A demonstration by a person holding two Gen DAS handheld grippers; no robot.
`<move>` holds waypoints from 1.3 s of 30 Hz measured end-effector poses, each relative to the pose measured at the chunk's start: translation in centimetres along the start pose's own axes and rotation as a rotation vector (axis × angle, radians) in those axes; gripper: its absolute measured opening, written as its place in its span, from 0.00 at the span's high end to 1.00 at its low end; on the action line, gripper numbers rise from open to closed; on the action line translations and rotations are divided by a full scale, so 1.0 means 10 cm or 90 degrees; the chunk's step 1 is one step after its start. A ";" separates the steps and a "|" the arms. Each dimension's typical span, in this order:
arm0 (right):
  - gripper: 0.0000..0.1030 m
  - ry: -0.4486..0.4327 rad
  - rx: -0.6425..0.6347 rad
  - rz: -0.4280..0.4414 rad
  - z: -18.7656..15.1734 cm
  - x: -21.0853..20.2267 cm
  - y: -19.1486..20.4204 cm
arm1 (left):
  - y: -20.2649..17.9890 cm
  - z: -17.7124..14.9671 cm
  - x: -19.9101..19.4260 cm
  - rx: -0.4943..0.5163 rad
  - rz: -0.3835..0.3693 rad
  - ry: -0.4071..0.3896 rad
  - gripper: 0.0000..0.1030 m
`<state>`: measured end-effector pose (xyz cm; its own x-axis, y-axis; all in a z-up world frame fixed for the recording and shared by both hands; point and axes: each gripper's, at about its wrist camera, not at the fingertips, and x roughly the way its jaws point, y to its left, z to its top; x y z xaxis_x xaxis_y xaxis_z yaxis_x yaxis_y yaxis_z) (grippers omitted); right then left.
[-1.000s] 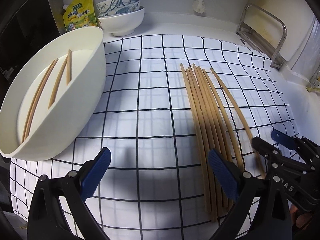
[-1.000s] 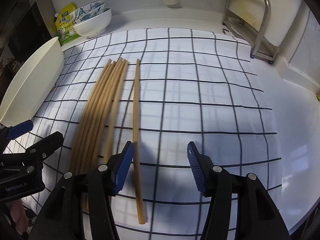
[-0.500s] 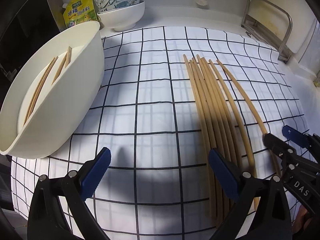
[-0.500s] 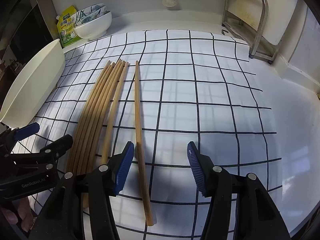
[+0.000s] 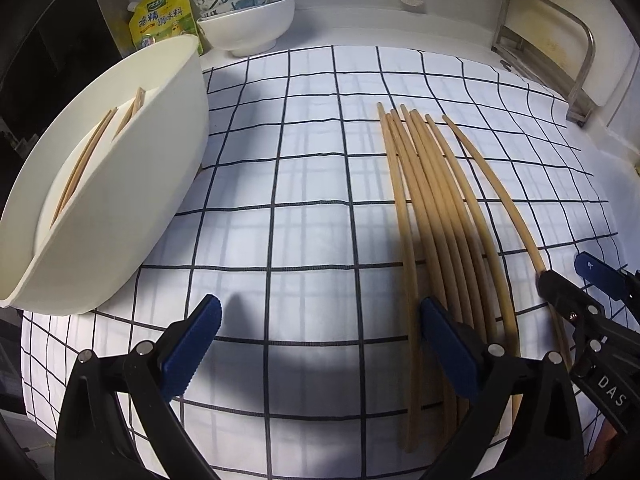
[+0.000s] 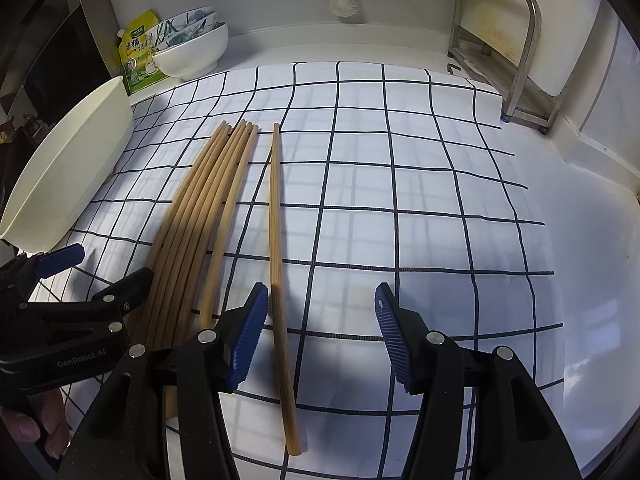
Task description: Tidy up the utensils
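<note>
Left gripper: your black left gripper with blue ribbed pads (image 5: 320, 344) hangs over the white cloth with a black grid (image 5: 304, 184), jaws spread wide with nothing between them. Its right pad (image 5: 448, 344) sits above the near ends of the bundle.

Right gripper: your black right gripper with blue ribbed pads (image 6: 320, 332) is also spread apart and holds nothing. The lone stick passes between its fingers, close to the left pad (image 6: 248, 336); you cannot tell whether that pad touches it.

Loose chopsticks: a bundle of long pale wooden chopsticks (image 6: 200, 216) lies side by side on the cloth, running away from you. You also see it in the left wrist view (image 5: 432, 216).

Separated chopstick: one single wooden chopstick (image 6: 276, 240) lies just to the right of the bundle, apart from it along most of its length and nearly parallel.

Sorted chopsticks: a few wooden chopsticks (image 5: 84, 164) already lie inside the large cream oval plastic tub (image 5: 120, 216), which stands at the left edge of the cloth, well apart from the bundle.

Background: stacked white ceramic bowls with a blue floral print (image 5: 248, 20) and a yellow-green printed food pouch (image 5: 164, 20) stand behind the tub by the wall. A bent steel rack (image 6: 516, 52) stands at the far right.
</note>
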<state>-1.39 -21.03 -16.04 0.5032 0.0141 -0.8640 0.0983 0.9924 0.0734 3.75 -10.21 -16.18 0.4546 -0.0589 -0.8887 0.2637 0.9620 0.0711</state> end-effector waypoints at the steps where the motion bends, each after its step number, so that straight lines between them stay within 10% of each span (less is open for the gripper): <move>1: 0.48 0.000 -0.007 -0.002 0.00 0.00 0.02 | 0.01 0.01 0.01 -0.005 -0.001 0.002 0.05; 7: 0.48 -0.007 -0.035 -0.018 0.02 0.04 0.11 | -0.03 0.04 0.01 -0.010 -0.001 -0.003 0.10; 22: 0.94 -0.007 -0.068 0.008 0.05 0.04 0.21 | -0.20 0.08 -0.07 0.035 -0.069 -0.011 0.93; 39: 0.94 -0.038 -0.017 0.042 0.25 -0.22 0.23 | 0.07 0.26 -0.37 0.001 -0.132 -0.032 0.93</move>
<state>-0.14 -19.13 -12.72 0.5577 0.0726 -0.8269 0.0404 0.9926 0.1144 4.46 -10.03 -11.72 0.4321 -0.2682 -0.8610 0.3573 0.9275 -0.1096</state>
